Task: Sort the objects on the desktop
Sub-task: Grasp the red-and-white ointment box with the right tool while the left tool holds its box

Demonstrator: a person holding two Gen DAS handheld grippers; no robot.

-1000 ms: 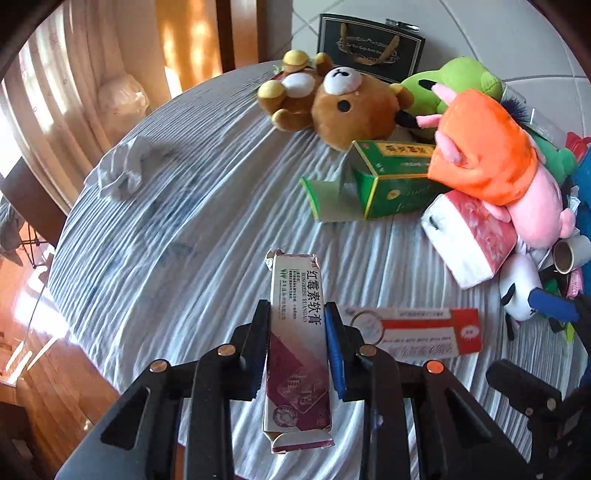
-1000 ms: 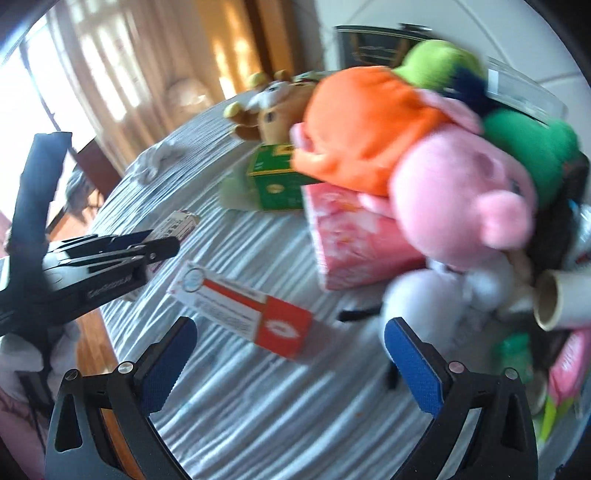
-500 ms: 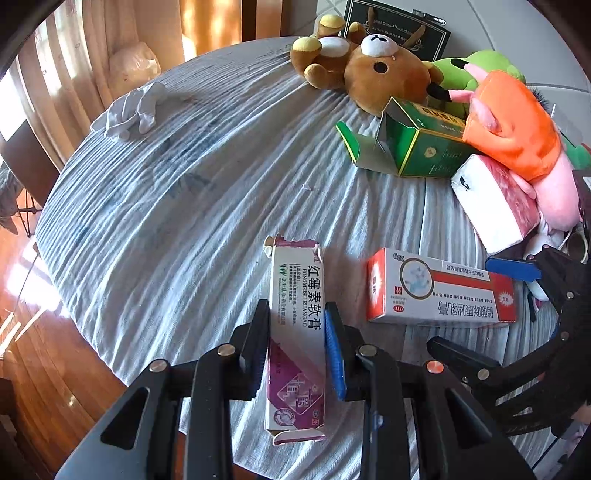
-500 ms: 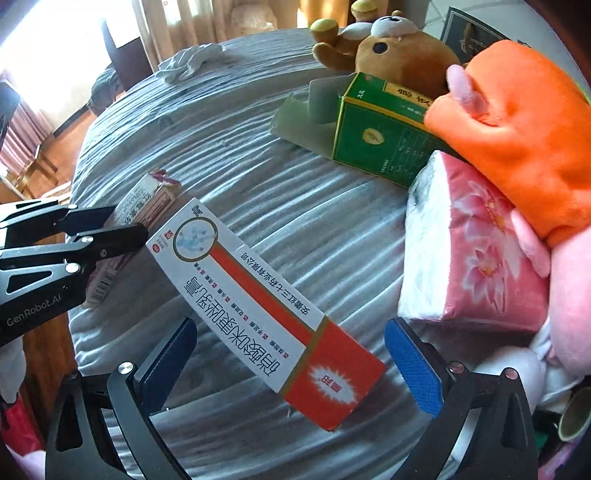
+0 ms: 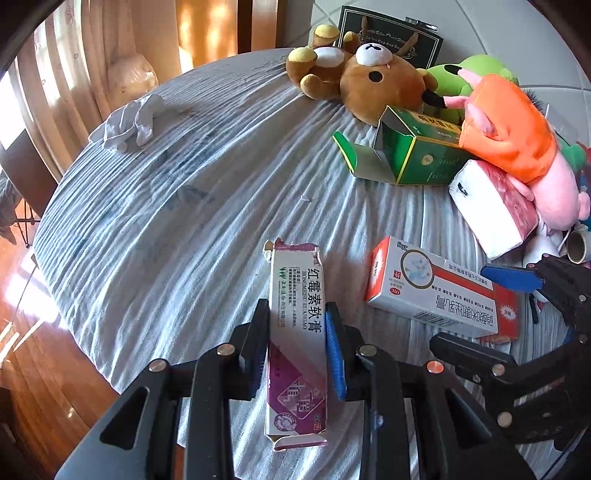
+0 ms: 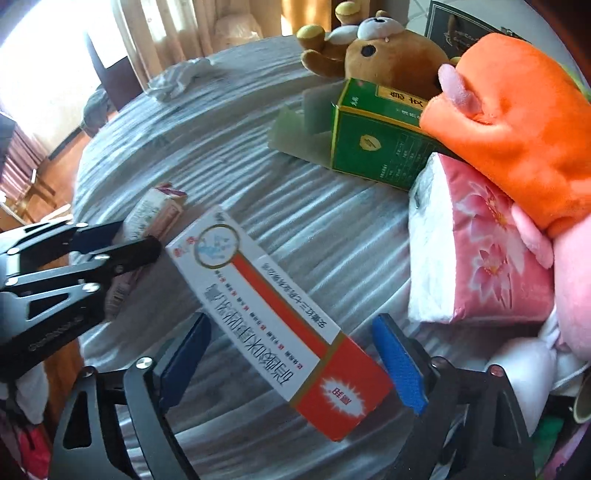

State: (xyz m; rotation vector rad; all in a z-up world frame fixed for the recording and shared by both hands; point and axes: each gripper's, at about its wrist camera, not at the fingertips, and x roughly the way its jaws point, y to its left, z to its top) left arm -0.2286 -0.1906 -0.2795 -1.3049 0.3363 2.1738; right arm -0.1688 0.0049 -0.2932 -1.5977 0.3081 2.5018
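A round table [image 5: 155, 206] under a rumpled, pale blue-striped cloth filled most of both views. Beyond its far edge hung sheer cream curtains [image 5: 85, 62], glowing with strong daylight from a window [image 6: 40, 55] behind them. Polished reddish wooden floor [image 5: 33, 354] showed at the left, glossy with sun patches, and pale floor tiles [image 5: 509, 33] lay at the upper right. A dark chair [image 6: 110, 77] stood near the curtains.

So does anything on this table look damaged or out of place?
Yes. The purple and white box in the left gripper has a torn, ragged far end, and the green box lies on its side with its end flaps hanging open.
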